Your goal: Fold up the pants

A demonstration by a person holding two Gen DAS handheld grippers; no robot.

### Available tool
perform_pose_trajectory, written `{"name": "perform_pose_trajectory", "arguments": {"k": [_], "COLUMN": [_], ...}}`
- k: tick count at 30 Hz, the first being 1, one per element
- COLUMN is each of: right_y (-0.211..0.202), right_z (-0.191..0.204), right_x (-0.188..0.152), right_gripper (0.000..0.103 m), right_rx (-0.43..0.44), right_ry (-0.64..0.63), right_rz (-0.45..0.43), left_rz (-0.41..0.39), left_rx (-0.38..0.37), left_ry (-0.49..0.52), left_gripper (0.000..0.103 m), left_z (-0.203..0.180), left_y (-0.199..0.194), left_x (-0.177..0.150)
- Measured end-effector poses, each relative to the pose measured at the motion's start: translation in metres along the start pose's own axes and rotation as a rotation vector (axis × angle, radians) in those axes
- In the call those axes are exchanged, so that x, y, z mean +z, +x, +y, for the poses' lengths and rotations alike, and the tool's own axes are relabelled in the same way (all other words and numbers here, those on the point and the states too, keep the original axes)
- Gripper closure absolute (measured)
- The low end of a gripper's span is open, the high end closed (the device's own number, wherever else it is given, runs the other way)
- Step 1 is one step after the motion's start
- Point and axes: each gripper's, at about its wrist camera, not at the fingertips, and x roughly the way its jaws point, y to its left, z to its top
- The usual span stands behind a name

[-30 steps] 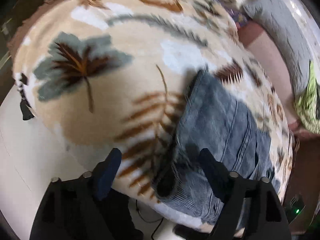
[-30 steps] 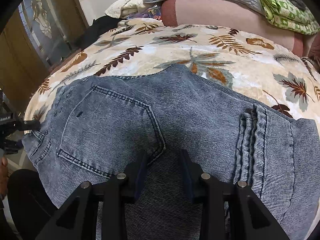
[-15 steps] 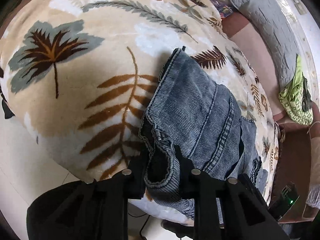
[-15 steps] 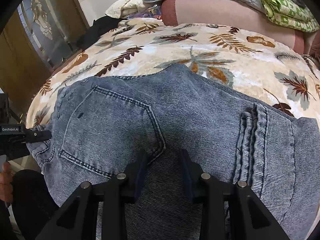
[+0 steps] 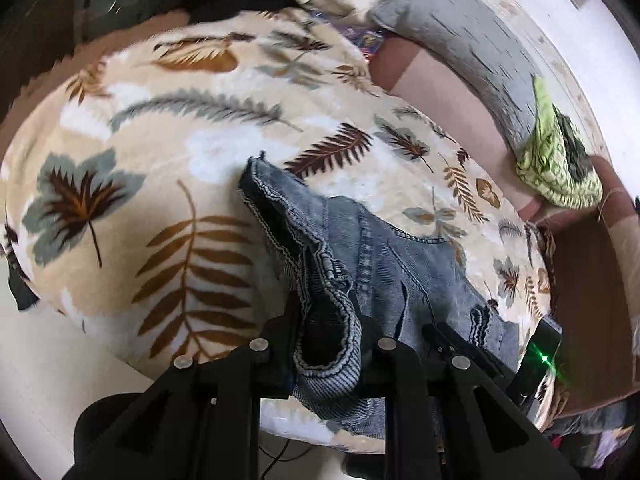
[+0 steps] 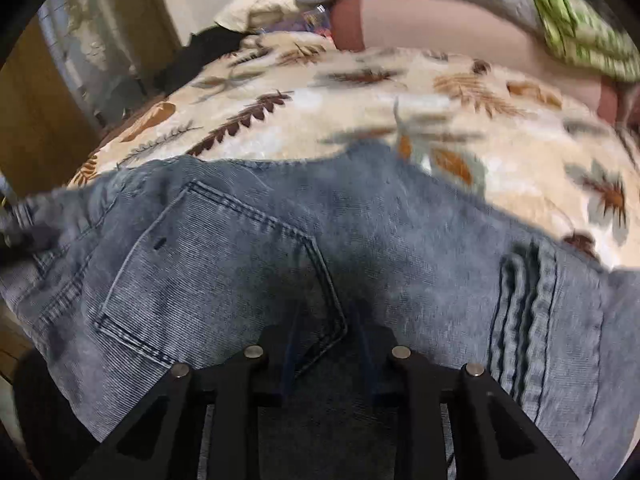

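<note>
Nearest, the left gripper has its jaws closing on a bunched hem of the blue denim pants. The right gripper has its jaws closing on denim by a back pocket. The pants lie across a leaf-print blanket on the bed; farther off rests a grey pillow.

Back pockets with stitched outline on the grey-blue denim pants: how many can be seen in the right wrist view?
1. The stitched back pocket lies left of centre on the grey-blue denim pants, its lower corner at the right gripper. Another may be hidden underneath.
</note>
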Motion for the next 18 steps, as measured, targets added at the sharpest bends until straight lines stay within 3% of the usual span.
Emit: {"name": "perform_pose_trajectory", "arguments": {"k": [3, 7, 14, 18], "right_y": [-0.015, -0.045, -0.084, -0.12], "right_z": [-0.017, -0.042, -0.088, -0.137], "right_x": [0.0, -0.008, -0.037, -0.057], "right_gripper": [0.076, 0.076, 0.075, 0.075], "right_rx": [0.076, 0.114, 0.281, 0.225], "right_ry": [0.089, 0.149, 0.28, 0.405], "right_rz": [-0.025, -0.106, -0.169, -0.277], "left_rz": [-0.012, -0.028, -0.012, 0.046], "left_rx": [0.016, 0.024, -0.043, -0.078], "left_ry": [0.057, 0.169, 0.396, 0.558], "left_gripper": [0.083, 0.084, 0.084, 0.084], "left_z": [-0.021, -0.06, -0.172, -0.25], "left_y": [-0.005, -0.012, -0.016, 0.003], "left_x": [-0.002, -0.009, -0.032, -0.067]}}
